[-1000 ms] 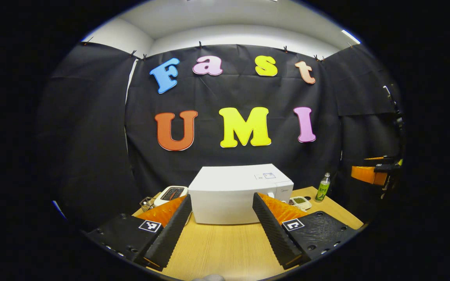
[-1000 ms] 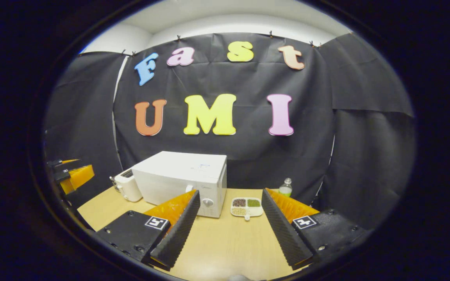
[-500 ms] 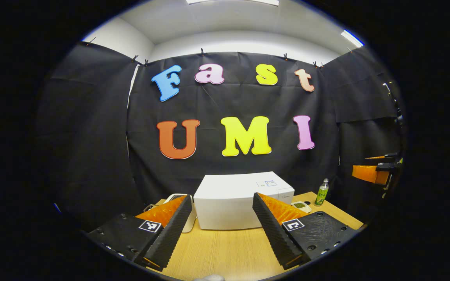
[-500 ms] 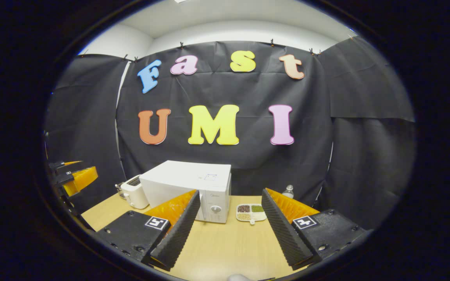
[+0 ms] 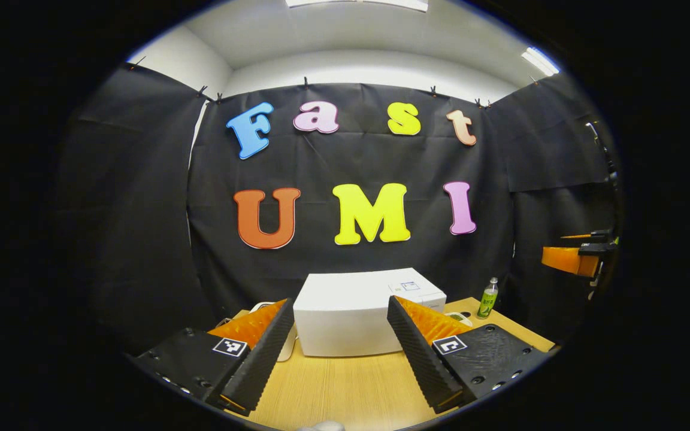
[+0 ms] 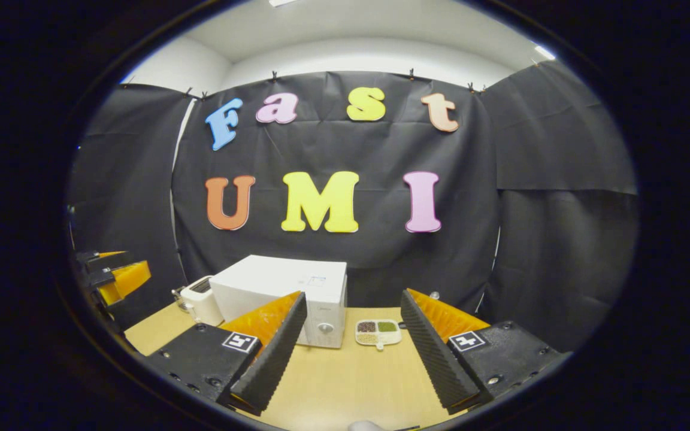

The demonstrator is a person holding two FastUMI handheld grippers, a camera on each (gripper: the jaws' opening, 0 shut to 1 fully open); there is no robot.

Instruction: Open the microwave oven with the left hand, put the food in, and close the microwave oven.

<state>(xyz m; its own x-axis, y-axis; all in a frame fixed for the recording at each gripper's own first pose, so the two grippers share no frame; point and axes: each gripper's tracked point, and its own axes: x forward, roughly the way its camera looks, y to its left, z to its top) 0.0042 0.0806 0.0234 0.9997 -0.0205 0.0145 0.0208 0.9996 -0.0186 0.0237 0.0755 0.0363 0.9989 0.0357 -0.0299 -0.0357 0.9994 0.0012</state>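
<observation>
Microwave [image 6: 288, 296] lower centre on the table [image 6: 351, 383], door shut; food tray [image 6: 378, 333] just right of it. Left gripper [image 5: 339, 359] and right gripper [image 6: 348, 359] both gape, empty. Risk: tray skids if pinched off-centre.

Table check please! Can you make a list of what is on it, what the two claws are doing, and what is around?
Surface: wooden table, bare in front of the claws.
Job's things: white microwave, door closed; food tray with compartments beside it on the table.
Clutter: white toaster on the microwave's other side; green bottle near the table's far edge.
Grippers: left claw open, holding nothing; right claw open, holding nothing; both short of the microwave.
Cables: nothing seen.
Surroundings: black cloth wall behind the table, white ceiling above.
</observation>
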